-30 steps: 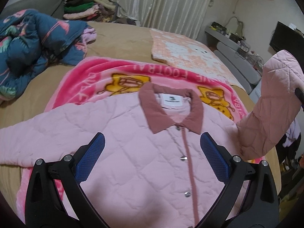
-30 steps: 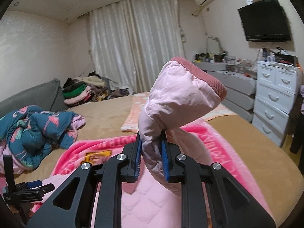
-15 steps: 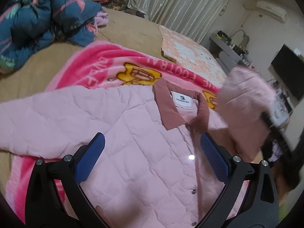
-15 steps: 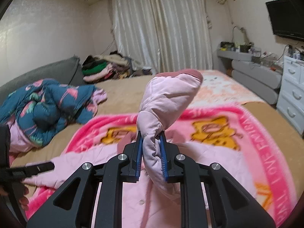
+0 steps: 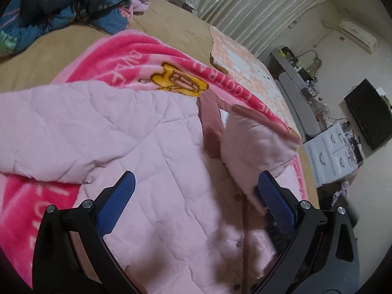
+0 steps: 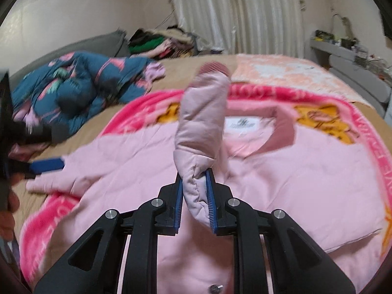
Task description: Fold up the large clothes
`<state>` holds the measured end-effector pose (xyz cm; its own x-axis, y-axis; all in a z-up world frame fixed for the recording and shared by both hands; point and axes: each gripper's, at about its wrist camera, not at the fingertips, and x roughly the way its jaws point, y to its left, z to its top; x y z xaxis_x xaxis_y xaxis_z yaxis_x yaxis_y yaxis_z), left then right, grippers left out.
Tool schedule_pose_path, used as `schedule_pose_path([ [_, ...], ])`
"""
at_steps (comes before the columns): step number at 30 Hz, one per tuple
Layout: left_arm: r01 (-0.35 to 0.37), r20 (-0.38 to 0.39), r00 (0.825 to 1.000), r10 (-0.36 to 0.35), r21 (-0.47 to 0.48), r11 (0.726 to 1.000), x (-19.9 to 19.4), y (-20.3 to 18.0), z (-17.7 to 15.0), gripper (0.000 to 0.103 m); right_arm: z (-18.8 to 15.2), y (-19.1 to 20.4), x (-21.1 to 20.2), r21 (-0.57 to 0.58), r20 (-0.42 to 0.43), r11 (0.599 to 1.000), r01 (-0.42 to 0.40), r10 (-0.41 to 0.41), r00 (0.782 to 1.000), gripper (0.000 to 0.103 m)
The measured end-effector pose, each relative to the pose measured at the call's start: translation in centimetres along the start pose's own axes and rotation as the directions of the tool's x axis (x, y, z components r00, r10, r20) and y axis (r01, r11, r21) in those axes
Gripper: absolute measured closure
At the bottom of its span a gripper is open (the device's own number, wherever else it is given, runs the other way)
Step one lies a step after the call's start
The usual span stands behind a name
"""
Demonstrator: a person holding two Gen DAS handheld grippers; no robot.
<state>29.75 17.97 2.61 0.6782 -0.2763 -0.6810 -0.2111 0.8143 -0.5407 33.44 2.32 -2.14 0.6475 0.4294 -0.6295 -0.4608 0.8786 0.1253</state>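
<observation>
Right wrist view: your right tool (image 6: 195, 202) is clamped on the jacket (image 6: 281, 171) sleeve (image 6: 203, 120), held over the chest, probably to fold it inward; jacket flat on the bed (image 5: 49, 56). Left tool (image 5: 193, 205) spread, empty.

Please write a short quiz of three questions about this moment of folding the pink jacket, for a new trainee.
1. True or false: the right gripper is shut on the sleeve of the pink jacket.
2. Multiple choice: the left gripper is A) shut on the collar, B) open above the jacket front, C) holding the blue quilt.
3. Fill in: the jacket lies on a pink ____ spread over the bed.

Key: 1 true; 2 B; 3 blanket.
</observation>
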Motion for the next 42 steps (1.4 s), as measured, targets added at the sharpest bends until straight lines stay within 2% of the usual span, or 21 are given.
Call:
schedule_pose_path([
  [5, 0.039, -0.001, 0.999, -0.039, -0.040, 0.998, -0.4, 0.6, -0.7, 0.009, -1.9, 1.8, 1.8, -0.050, -0.099, 0.999, -0.022, 0.017, 0.995, 0.079],
  [8, 0.028, -0.023, 0.999, -0.029, -0.041, 0.999, 0.2, 0.6, -1.1, 0.009, -3.0, 2.3, 2.8, -0.058, -0.161, 0.998, -0.039, 0.030, 0.987, 0.071],
  [10, 0.026, -0.047, 0.998, -0.029, -0.056, 0.998, 0.9, 0.8, -1.5, 0.009, -3.4, 2.4, 2.7, -0.026, -0.193, 0.994, -0.102, 0.095, 0.976, 0.051],
  [12, 0.035, -0.073, 0.997, -0.040, -0.071, 0.997, 1.6, 0.9, -1.9, 0.009, -3.5, 2.3, 1.9, -0.004, -0.194, 0.988, -0.157, 0.154, 0.969, 0.039],
  [16, 0.056, -0.141, 0.988, -0.070, -0.102, 0.993, 3.7, 1.0, -3.0, 0.009, -3.6, 1.7, -0.7, 0.006, -0.176, 0.981, -0.192, 0.190, 0.966, 0.029],
  [20, 0.046, -0.206, 0.976, -0.073, -0.130, 0.990, 5.9, 1.3, -4.4, 0.009, -3.6, -1.1, -3.2, 0.049, -0.147, 0.987, -0.152, 0.158, 0.976, 0.029],
  [24, 0.034, -0.250, 0.965, -0.079, -0.179, 0.983, 8.5, 1.9, -5.7, 0.009, -3.9, -5.1, -5.7, 0.082, -0.116, 0.995, -0.057, 0.067, 0.991, 0.029],
  [26, 0.014, -0.250, 0.966, -0.065, -0.202, 0.979, 9.1, 2.1, -6.0, 0.011, -4.1, -7.1, -7.2, 0.105, -0.103, 0.994, -0.010, 0.021, 0.994, 0.029],
  [27, 0.005, -0.240, 0.969, -0.053, -0.195, 0.981, 9.2, 2.0, -6.0, 0.013, -4.1, -7.9, -7.6, 0.114, -0.098, 0.993, 0.004, 0.007, 0.995, 0.029],
  [30, -0.046, -0.225, 0.974, 0.013, -0.144, 0.989, 9.2, 1.5, -5.6, 0.051, -4.4, -11.1, -8.9, 0.149, -0.084, 0.986, 0.069, -0.057, 0.995, 0.029],
  [32, -0.027, -0.222, 0.975, -0.004, -0.135, 0.991, 9.1, 1.2, -5.5, 0.063, -4.5, -13.3, -9.5, 0.187, -0.082, 0.977, 0.103, -0.089, 0.993, 0.029],
  [33, -0.015, -0.222, 0.975, -0.013, -0.121, 0.993, 9.1, 0.9, -5.5, 0.075, -4.5, -14.0, -9.6, 0.201, -0.083, 0.973, 0.113, -0.099, 0.992, 0.029],
  [34, -0.028, -0.220, 0.976, 0.008, -0.087, 0.996, 9.0, 0.4, -5.2, 0.082, -4.6, -14.8, -9.8, 0.213, -0.083, 0.969, 0.125, -0.109, 0.991, 0.029],
  [36, -0.047, -0.190, 0.981, 0.043, -0.020, 0.999, 8.3, -0.8, -4.4, 0.089, -4.4, -16.0, -10.2, 0.229, -0.081, 0.961, 0.154, -0.139, 0.987, 0.029],
  [39, -0.032, -0.110, 0.993, 0.038, 0.055, 0.998, 6.0, -2.6, -2.6, 0.094, -3.9, -17.0, -10.7, 0.241, -0.067, 0.955, 0.171, -0.159, 0.985, 0.029],
  [42, -0.048, -0.031, 0.998, 0.052, 0.124, 0.991, 3.8, -3.4, -1.5, 0.094, -3.2, -17.6, -10.2, 0.234, -0.063, 0.955, 0.180, -0.170, 0.983, 0.029],
])
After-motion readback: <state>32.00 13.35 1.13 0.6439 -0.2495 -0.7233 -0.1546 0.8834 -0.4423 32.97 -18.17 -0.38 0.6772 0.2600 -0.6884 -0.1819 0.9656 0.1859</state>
